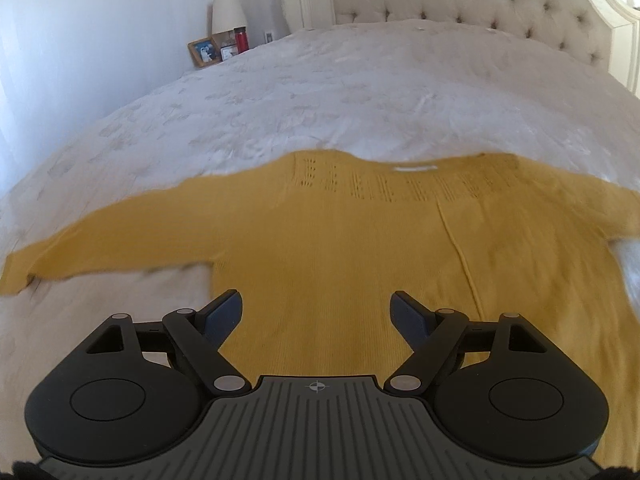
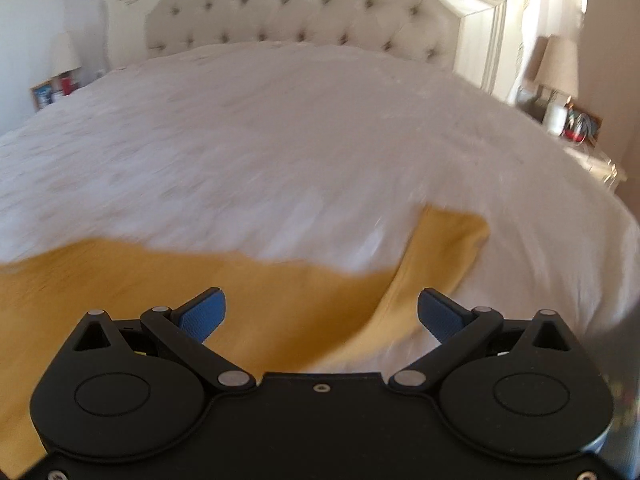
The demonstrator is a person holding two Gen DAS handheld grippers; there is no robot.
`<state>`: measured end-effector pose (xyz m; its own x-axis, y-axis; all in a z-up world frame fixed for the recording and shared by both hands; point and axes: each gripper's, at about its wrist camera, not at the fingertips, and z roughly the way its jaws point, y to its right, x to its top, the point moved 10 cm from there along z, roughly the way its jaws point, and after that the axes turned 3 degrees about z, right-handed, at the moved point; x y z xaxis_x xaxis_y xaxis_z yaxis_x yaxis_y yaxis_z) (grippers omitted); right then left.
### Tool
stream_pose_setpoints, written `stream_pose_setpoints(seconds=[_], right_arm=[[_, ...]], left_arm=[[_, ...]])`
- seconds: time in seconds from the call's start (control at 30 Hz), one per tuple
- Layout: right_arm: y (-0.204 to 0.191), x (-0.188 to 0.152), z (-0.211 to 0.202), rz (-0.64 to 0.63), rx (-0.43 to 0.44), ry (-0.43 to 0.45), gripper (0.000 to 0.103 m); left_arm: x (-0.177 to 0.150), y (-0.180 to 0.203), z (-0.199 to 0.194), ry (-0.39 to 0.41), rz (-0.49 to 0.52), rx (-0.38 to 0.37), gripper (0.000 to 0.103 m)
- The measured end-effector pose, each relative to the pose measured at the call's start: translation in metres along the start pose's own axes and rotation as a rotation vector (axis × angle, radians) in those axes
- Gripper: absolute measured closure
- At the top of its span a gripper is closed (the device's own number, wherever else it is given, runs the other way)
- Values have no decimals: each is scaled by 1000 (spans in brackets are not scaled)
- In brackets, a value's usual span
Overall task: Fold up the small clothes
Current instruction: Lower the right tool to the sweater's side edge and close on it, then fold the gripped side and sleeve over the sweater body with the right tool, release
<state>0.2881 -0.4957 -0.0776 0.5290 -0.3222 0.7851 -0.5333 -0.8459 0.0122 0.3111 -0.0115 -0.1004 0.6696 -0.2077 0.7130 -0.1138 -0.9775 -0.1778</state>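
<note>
Bed [image 1: 360, 80], sweater [image 1: 340, 240] beneath hand-held grippers

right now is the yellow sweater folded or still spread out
Spread out: the yellow sweater lies flat on the bed, both sleeves stretched sideways, no fold visible.

- The left gripper [image 1: 318, 312] was black, with dark blue pads [image 1: 224, 316], silver pins and a ribbed grey plate bearing a crosshair mark.
- The right gripper [image 2: 322, 312] was black, with brighter blue pads [image 2: 204, 314] and silver screws.

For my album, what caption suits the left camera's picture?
Open left claw above a mustard-yellow knitted sweater spread flat on a white bed.
</note>
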Motion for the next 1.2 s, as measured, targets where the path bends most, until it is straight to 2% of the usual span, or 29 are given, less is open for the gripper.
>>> stream_pose_setpoints(seconds=[0.27, 0.37, 0.47, 0.57, 0.63, 0.67, 0.7, 0.73, 0.77, 0.83, 0.93, 1.03, 1.2], right_arm=[[27, 39, 64, -9, -103, 1, 2], [39, 43, 84, 8, -143, -23, 10], [50, 42, 100, 31, -181, -57, 13], [61, 31, 112, 41, -225, -110, 25], [67, 23, 118, 35, -252, -152, 38], [70, 18, 121, 29, -265, -180, 50], [74, 12, 123, 30, -281, -203, 71], [77, 9, 124, 47, -285, -216, 82], [81, 7, 121, 75, -275, -216, 89], [85, 9, 112, 133, -237, -195, 91], [87, 21, 91, 176, -197, -154, 91], [75, 40, 63, 209, -107, -98, 91], [26, 74, 15, 151, 35, -15, 92]], left_arm=[[23, 7, 47, -20, 14, -30, 22], [18, 11, 63, -51, 15, -48, 22], [7, 15, 77, -92, 14, -60, 22], [-3, 15, 87, -108, 7, -63, 21], [-6, 15, 88, -99, 17, -58, 20], [-6, 16, 88, -95, 29, -53, 19], [-6, 16, 89, -93, 42, -47, 17], [-7, 17, 90, -94, 55, -41, 13], [-6, 17, 92, -97, 63, -35, 12], [-5, 16, 96, -106, 66, -36, 6], [-3, 14, 100, -123, 60, -53, 5], [-1, 14, 100, -120, 61, -66, 5], [0, 12, 91, -103, 49, -86, 10]])
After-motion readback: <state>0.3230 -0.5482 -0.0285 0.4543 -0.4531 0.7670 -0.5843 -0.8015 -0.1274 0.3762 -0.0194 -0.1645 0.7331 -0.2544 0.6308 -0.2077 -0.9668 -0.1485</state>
